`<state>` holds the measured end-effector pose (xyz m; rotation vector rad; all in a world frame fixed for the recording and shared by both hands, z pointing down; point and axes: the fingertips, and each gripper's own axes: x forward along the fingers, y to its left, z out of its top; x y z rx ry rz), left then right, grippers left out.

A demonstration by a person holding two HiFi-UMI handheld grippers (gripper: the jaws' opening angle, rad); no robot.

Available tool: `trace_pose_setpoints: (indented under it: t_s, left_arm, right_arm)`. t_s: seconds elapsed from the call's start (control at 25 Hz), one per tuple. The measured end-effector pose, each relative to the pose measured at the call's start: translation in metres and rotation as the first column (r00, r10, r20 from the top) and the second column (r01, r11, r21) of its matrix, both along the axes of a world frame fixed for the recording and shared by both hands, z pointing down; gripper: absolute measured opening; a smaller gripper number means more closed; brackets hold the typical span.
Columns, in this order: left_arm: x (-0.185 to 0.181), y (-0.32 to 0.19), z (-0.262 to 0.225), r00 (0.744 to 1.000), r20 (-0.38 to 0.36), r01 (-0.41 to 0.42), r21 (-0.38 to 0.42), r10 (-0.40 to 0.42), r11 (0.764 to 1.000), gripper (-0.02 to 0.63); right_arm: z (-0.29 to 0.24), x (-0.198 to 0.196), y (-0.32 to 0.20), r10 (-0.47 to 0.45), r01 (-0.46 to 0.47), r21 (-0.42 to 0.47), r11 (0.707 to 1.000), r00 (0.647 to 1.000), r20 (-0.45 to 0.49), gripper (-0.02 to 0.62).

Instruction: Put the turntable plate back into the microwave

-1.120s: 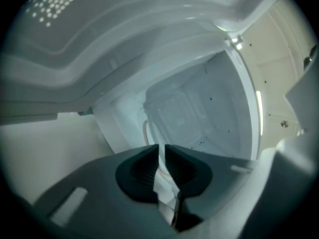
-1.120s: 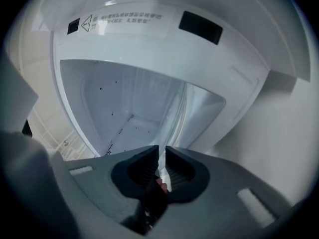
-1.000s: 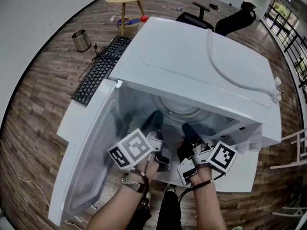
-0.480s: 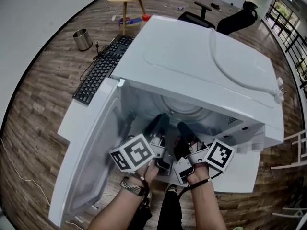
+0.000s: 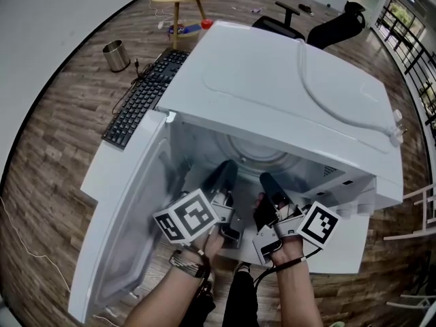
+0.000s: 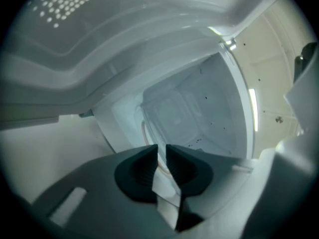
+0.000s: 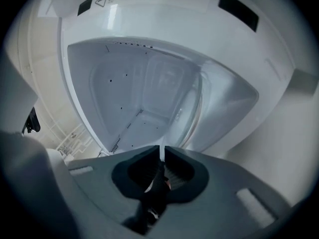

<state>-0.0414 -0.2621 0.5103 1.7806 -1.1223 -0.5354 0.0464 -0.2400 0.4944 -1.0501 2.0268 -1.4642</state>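
Leftmost, the door [image 5: 119, 230] of the microwave [image 5: 293, 87] hangs wide open. Beside it the left gripper [image 6: 161, 149] reaches into the cavity. Its jaws have just been closing and stand narrowly apart, with the rim of the turntable plate [image 5: 255, 154] between them, not visibly pinched. The glass plate sits inside the cavity. Further right, the right gripper [image 7: 162, 151] pinches the rim, jaws almost together.
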Motion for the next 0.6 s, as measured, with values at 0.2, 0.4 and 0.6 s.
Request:
trace_pose_setpoints:
  t_s: [0.2,0.4,0.6]
  left_arm:
    - [0.000,-0.002,0.000,1.000,0.020,-0.003,0.004,0.003,1.000,0.055]
    - [-0.006,-0.006,-0.003,0.999,0.035,0.012,0.008,-0.012,1.000,0.052]
    - [-0.010,-0.010,-0.004,0.997,0.078,0.018,0.022,-0.019,1.000,0.049]
  right_arm:
    - [0.010,0.001,0.001,-0.009,0.009,-0.017,1.000,1.000,-0.014,0.032]
    - [0.017,0.003,0.004,0.003,-0.003,-0.037,0.999,1.000,-0.011,0.032]
    - [0.016,0.004,0.000,0.004,-0.004,-0.028,1.000,1.000,-0.024,0.032]
